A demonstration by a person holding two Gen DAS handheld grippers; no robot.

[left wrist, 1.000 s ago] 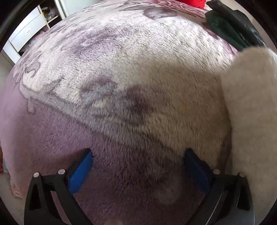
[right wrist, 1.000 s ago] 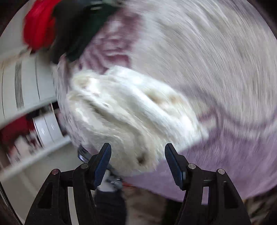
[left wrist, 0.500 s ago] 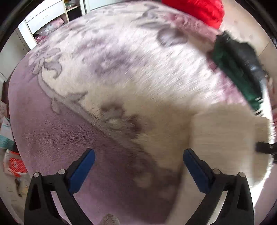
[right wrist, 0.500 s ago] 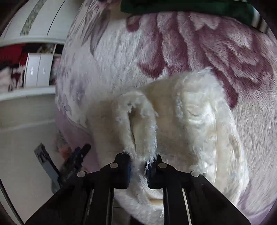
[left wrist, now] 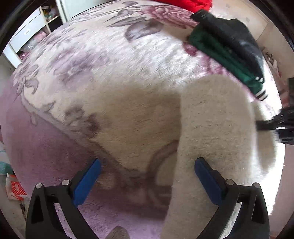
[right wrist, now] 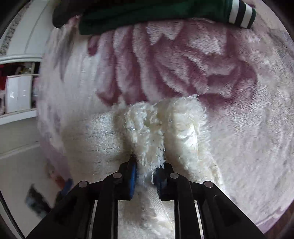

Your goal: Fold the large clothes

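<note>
Floral plush blanket (left wrist: 114,77) covers bed; white drawers (left wrist: 23,36) behind. Left gripper (left wrist: 147,182) stays spread; right gripper (right wrist: 145,176) remains clamped on fluffy white garment (right wrist: 165,128), now lifted

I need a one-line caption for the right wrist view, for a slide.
Right gripper shut on a fluffy white fleece garment, above a plush floral pink-and-white blanket.

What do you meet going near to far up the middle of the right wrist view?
Right tongs shut on the white fluffy garment → pink floral blanket → dark green garment at the far edge.
</note>
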